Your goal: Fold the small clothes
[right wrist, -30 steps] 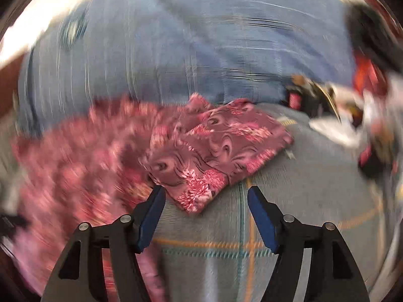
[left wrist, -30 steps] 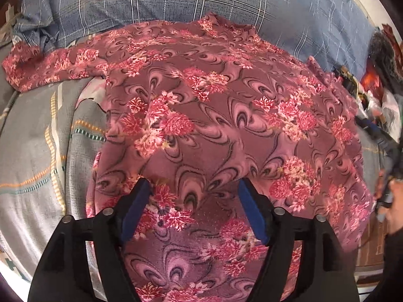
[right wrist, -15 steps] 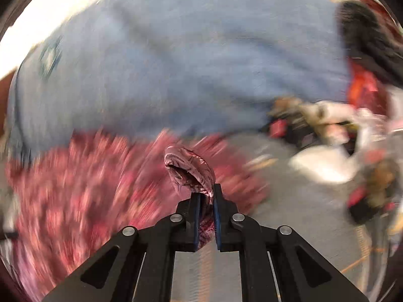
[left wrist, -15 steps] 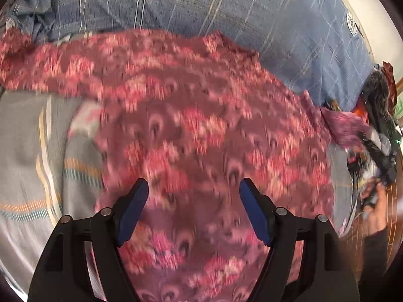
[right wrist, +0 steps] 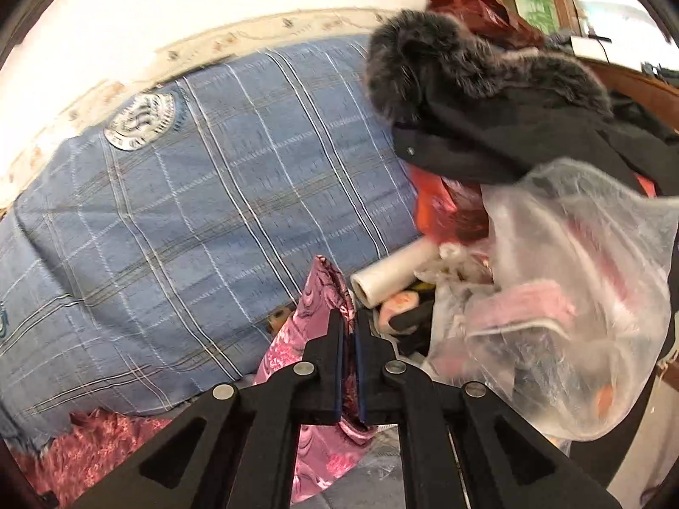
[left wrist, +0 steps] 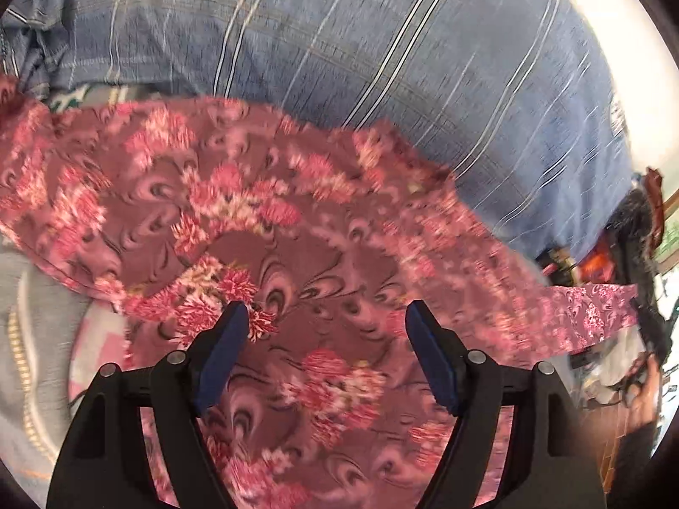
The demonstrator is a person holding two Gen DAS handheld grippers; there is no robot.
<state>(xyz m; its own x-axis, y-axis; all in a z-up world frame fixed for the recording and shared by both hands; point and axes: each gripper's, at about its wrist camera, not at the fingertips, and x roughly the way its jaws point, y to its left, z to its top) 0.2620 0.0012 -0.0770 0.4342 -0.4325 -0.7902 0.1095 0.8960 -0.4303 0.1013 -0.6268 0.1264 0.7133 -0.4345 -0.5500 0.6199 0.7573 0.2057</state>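
Blue plaid bedding (left wrist: pixel 382 63) fills the back of the scene, a big soft bolster of woven cloth crossed with pale stripes, lying against a white wall. In front of it is a grey bed cover (left wrist: pixel 25 339) with thin coloured lines. Off to the right sits a heap of clutter: a black coat with a grey fur trim (right wrist: pixel 479 63), a cloudy plastic bag (right wrist: pixel 573 288) stuffed with pink things, and a roll of clear film (right wrist: pixel 392 269).

Spread over the grey cover and reaching up to the bolster is the floral garment (left wrist: pixel 297 254), mauve with pink blossoms and dark swirls. It looks thin, limp and a little silky, so I'd expect it to weigh next to nothing, drape wherever it is pulled and slide easily on itself. A hem, cuff or seam corner would be the sensible place to pinch it, since the middle would only bunch.

One narrow end of it stretches out to the right like a sleeve, and the right gripper (right wrist: pixel 349 322) has its black jaws closed on that end, the cloth bunched between the pads and lifted off the bed. The left gripper (left wrist: pixel 324 318) hangs above the body of the garment with its blue-padded jaws wide apart, holding nothing.
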